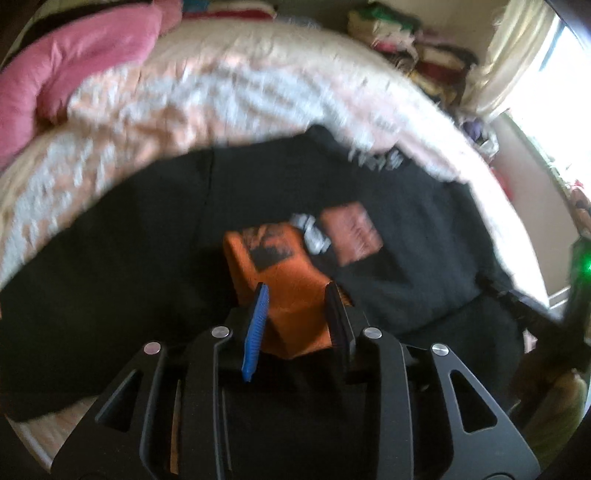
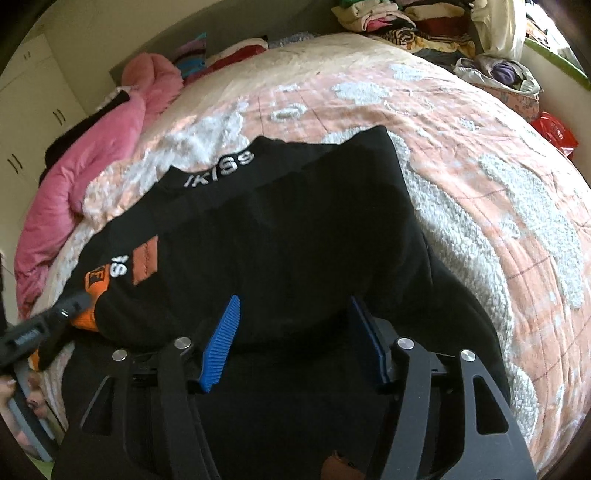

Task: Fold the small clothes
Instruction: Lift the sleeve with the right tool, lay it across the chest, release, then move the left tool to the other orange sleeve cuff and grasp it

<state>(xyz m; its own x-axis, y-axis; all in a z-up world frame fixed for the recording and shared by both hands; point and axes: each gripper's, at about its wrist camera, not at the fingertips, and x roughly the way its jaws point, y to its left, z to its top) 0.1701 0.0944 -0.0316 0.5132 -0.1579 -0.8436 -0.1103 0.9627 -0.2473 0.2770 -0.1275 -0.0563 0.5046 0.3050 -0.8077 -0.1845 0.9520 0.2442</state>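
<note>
Right wrist view shows the bed [image 2: 461, 122] first, wide, with a pink and white fluffy cover. On it lies the black garment [image 2: 295, 229], spread over the near part of the bed, with white letters on its band and orange patches on the left side. A pink duvet [image 2: 92, 155] is bunched at the far left edge of the bed, and a pile of clothes [image 2: 406, 22] stands behind the bed.

The right gripper [image 2: 295, 343] points down at the near edge of the black garment. Its fingers [image 2: 221, 343] are spread apart; black cloth is between them, but I cannot tell if the pads touch it.

On the left wrist view, which is blurred, the left gripper [image 1: 295, 317] has its fingers [image 1: 256, 325] a little parted around the orange patch [image 1: 291, 295], and they do not seem to squeeze it.
</note>
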